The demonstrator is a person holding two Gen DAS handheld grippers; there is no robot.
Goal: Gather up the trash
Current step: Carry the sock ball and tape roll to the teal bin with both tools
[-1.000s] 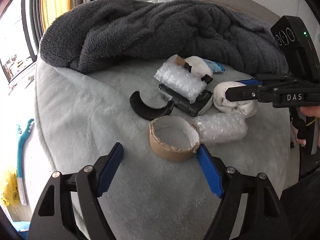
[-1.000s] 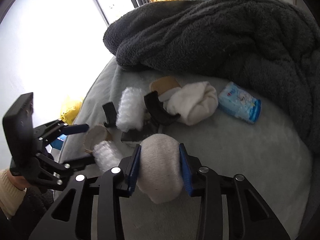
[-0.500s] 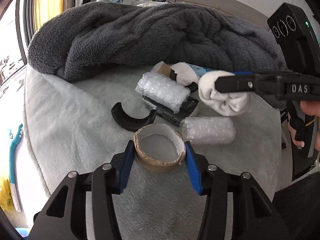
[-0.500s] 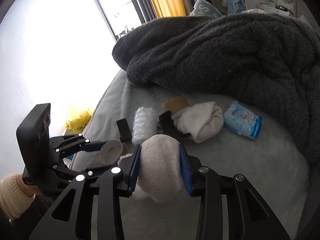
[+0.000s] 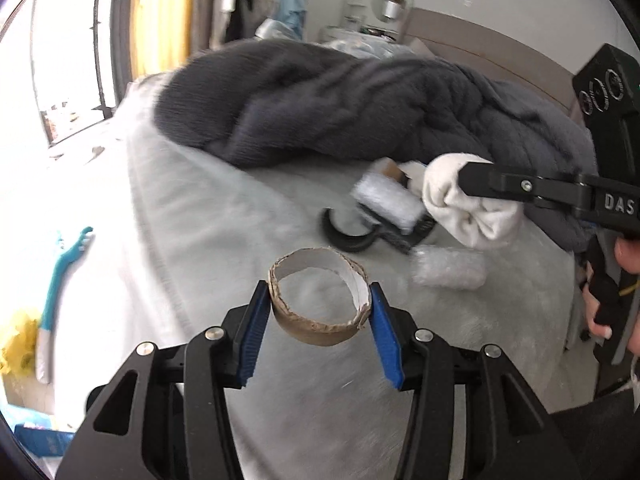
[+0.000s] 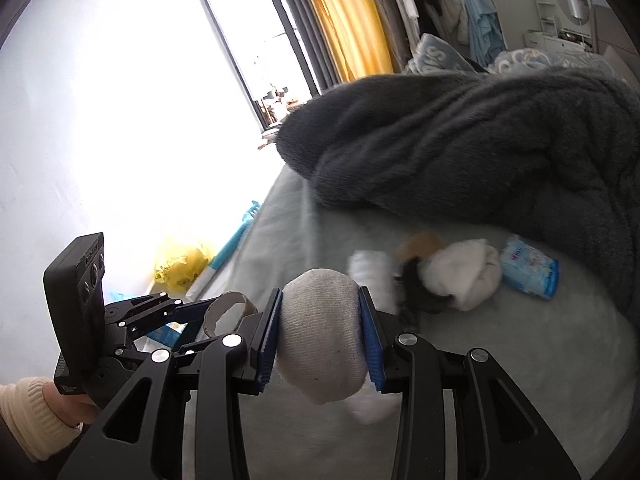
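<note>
Left gripper (image 5: 318,312): 1 s ago its fingers stood wide apart around the cardboard ring (image 5: 319,300) as it lay on the bed (image 5: 192,216). Now both blue pads press the ring's sides and the ring hangs between the fingertips, clear of the cover. Grasp looks good; rim slightly squashed, so I judge it soft and easy to crush.

Right gripper (image 6: 320,334): clamped on the sock ball (image 6: 322,336), as it was 1 s ago. The ball fills the gap between the pads and bulges below them. Lifted higher than before; in the left view it hangs ahead and right of my left fingers, above the pile.

Left on the bed, beyond both sets of fingers: 2 bubble-wrap rolls (image 5: 448,272), a black curved piece (image 5: 348,238), a flat black item, a second white bundle (image 6: 466,276), a blue packet (image 6: 528,266). Grey blanket (image 5: 360,112) lies behind them.

Meaning: 2 items in hand, both off the bed. Pickup step done for this pair; I judge the next step is carrying them to a bin. A yellow bag (image 6: 180,264) sits on the floor past the left fingers; I cannot tell whether it is the trash bag. Frames blur, so both grippers are moving.
</note>
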